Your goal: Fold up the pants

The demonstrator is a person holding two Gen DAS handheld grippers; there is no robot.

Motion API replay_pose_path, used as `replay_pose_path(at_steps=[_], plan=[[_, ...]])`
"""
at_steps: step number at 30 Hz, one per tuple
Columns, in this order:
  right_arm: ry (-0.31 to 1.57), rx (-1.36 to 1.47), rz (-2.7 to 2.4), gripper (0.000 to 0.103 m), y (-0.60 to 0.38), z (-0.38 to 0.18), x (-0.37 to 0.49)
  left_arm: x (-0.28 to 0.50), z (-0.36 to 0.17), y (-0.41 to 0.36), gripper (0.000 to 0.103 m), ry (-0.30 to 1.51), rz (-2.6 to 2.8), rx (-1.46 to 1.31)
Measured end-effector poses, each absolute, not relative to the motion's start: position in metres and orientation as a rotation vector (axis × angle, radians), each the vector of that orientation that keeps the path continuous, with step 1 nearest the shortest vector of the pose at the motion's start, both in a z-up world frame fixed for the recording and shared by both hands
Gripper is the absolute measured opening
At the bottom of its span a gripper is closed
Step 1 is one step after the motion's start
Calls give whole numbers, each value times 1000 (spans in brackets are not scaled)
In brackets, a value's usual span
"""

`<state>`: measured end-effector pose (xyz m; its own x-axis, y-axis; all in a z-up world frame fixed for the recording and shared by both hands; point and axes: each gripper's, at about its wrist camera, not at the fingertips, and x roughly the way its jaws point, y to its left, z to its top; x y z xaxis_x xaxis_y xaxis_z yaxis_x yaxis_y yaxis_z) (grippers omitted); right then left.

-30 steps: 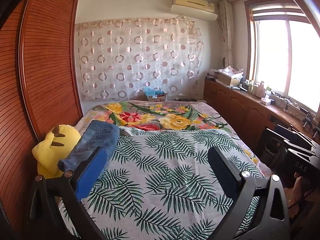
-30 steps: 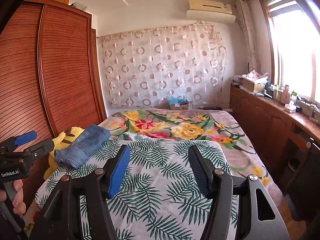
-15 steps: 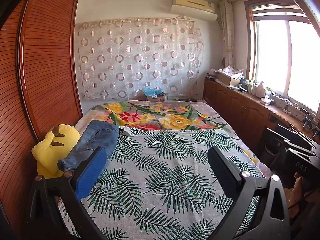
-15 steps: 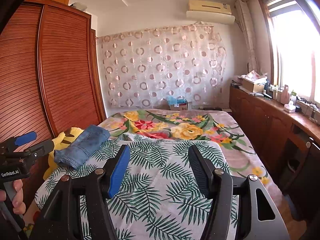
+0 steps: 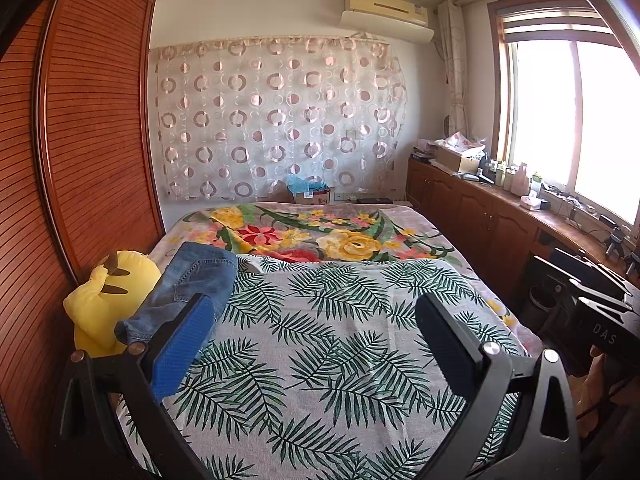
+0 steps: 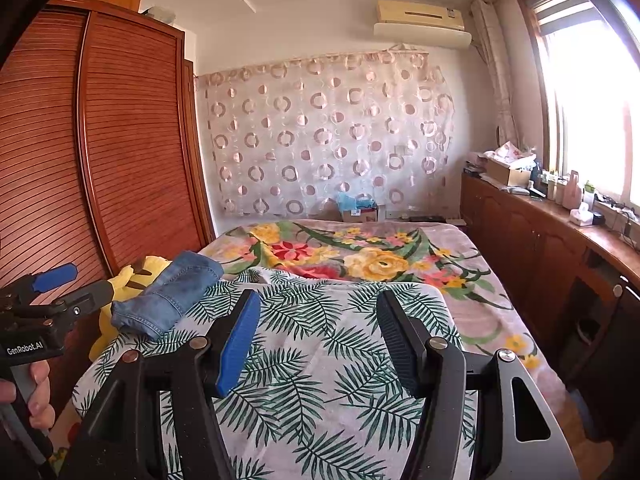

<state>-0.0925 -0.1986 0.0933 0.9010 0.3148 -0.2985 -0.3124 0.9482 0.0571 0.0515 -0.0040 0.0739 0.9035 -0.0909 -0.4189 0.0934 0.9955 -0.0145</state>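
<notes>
Hovering with both tongs (image 5: 308,344) (image 6: 316,340) released over the bed (image 5: 320,360), eyeing soft, weighty folded jeans (image 5: 188,288) at left, best gripped by their thick edge.

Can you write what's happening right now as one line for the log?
jeans: folded, lying at the bed's left edge against yellow plush | left gripper: open, empty | right gripper: open, empty

Bed (image 5: 460,248): floral blanket (image 5: 340,232) at the far end, palm-leaf sheet (image 5: 320,340) nearer, folded jeans (image 5: 192,284) and yellow plush (image 5: 108,304) at its left edge.
</notes>
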Motion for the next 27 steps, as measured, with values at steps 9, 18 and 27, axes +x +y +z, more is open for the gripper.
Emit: replay_pose_path(at_steps=[9, 18, 27], plan=[[302, 6, 326, 62, -196, 93, -95, 51, 75, -6, 101, 430, -98, 6], [301, 5, 325, 62, -193, 92, -96, 51, 75, -6, 101, 430, -97, 6], [299, 5, 325, 62, -193, 92, -96, 50, 74, -6, 101, 429, -98, 6]])
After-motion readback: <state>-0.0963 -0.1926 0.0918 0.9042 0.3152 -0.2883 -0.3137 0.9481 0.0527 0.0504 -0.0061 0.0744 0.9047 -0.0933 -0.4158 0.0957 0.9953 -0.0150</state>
